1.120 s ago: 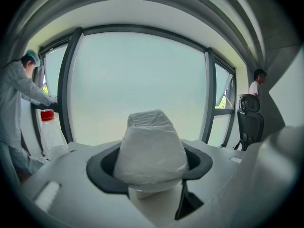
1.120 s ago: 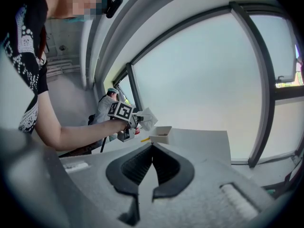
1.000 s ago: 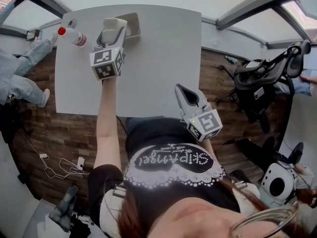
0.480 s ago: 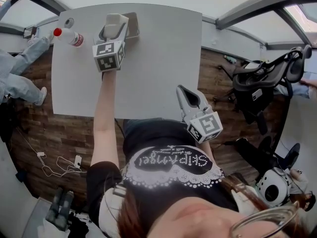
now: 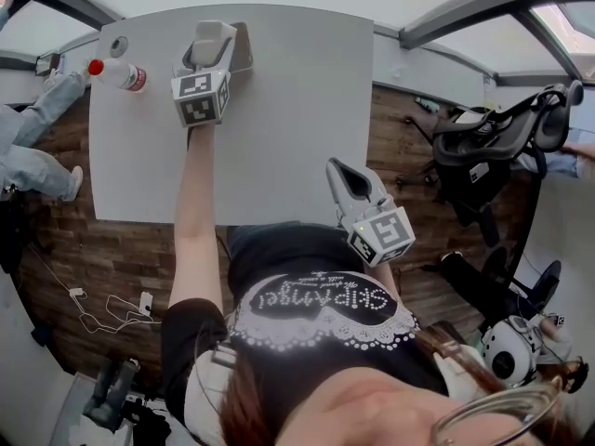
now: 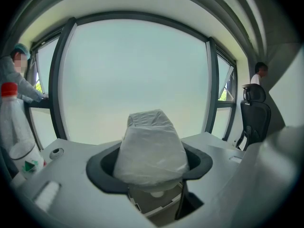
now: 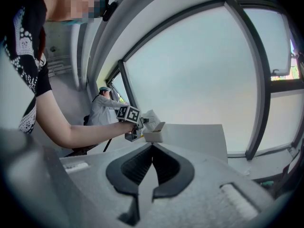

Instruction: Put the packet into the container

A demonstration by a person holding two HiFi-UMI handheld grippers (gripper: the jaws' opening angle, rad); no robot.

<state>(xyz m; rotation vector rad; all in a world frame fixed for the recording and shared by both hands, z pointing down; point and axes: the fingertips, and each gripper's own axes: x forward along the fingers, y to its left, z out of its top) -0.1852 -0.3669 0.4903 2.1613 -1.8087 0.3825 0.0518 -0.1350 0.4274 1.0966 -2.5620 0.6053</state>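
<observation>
Two handheld grippers show from the head camera, which looks steeply down at a person in a black top standing at a white table [image 5: 297, 110]. The left gripper [image 5: 206, 56] is stretched out on a bare arm to the far side of the table, its marker cube facing the camera. In the left gripper view its dark jaws are closed tight around a white, crinkled plastic packet [image 6: 151, 146], which bulges up and out from between them. Just under the jaws sits the container [image 6: 154, 204], a pale open box, so the packet hangs directly over it; whether the packet's lower end touches the box cannot be told. From above, the container [image 5: 244, 49] peeks out just to the right of the gripper, near the table's far edge. A clear plastic bottle [image 5: 116, 72] with a red cap lies on the table to the left of the gripper, near but apart from it, and a small round cap [image 5: 119, 45] rests beyond it. The right gripper [image 5: 342, 173] is held close to the person's body at the table's near edge, well apart from the container. In its own view its jaws are pressed together with nothing between them, and they look across the table toward the left gripper and the box. An office chair [image 5: 483, 151] stands on the wooden floor to the right.
</observation>
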